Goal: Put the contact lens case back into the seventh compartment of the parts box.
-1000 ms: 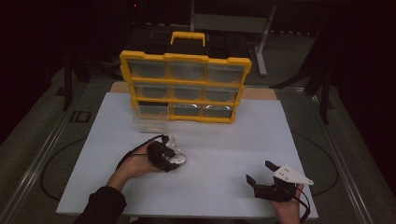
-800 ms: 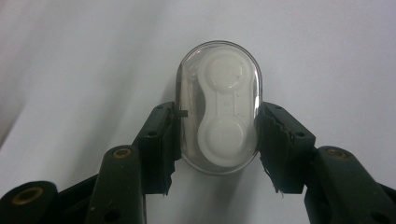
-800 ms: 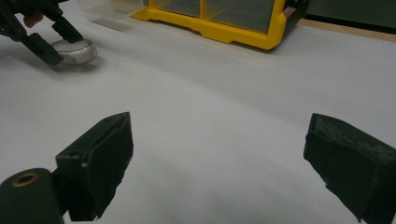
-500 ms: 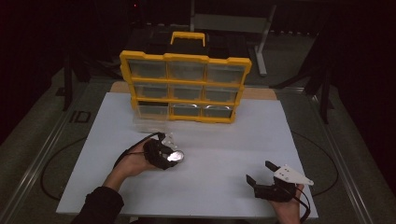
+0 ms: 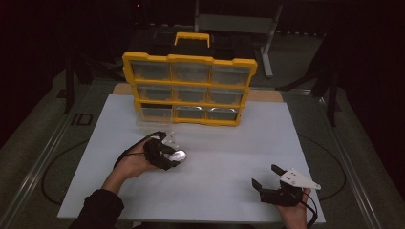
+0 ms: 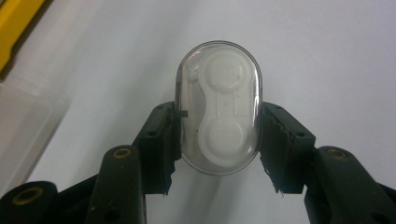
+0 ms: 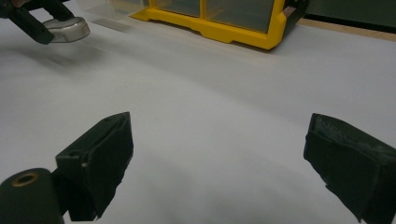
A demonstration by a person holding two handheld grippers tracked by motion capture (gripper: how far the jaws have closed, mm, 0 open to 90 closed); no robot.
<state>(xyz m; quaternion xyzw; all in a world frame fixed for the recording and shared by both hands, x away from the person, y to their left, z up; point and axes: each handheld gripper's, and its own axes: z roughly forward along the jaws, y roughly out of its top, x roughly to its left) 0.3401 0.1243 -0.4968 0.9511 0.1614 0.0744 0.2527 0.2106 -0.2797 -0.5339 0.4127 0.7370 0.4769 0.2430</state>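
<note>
My left gripper (image 5: 167, 152) hovers over the white tabletop (image 5: 224, 143), left of centre, shut on a small clear oval case (image 5: 177, 155). In the left gripper view the case (image 6: 218, 107) has a white two-cup insert and sits crosswise between the two black pads (image 6: 161, 135), pinched at its lower half by the gripper (image 6: 219, 125). My right gripper (image 5: 273, 180) rests near the front right edge, jaws wide apart and empty. The right gripper view shows its gripper (image 7: 224, 154) open over bare table, with the case (image 7: 70, 29) far off at the top left.
A yellow organizer (image 5: 188, 88) with clear drawers and a handle stands at the back of the table. Its lower left drawer (image 5: 155, 116) is pulled out, just beyond my left gripper. The same drawer's clear rim (image 6: 18, 126) shows at the left of the left gripper view.
My left gripper has drifted slightly left and away from me, toward the organizer, still holding the case. The right gripper has stayed almost still.
</note>
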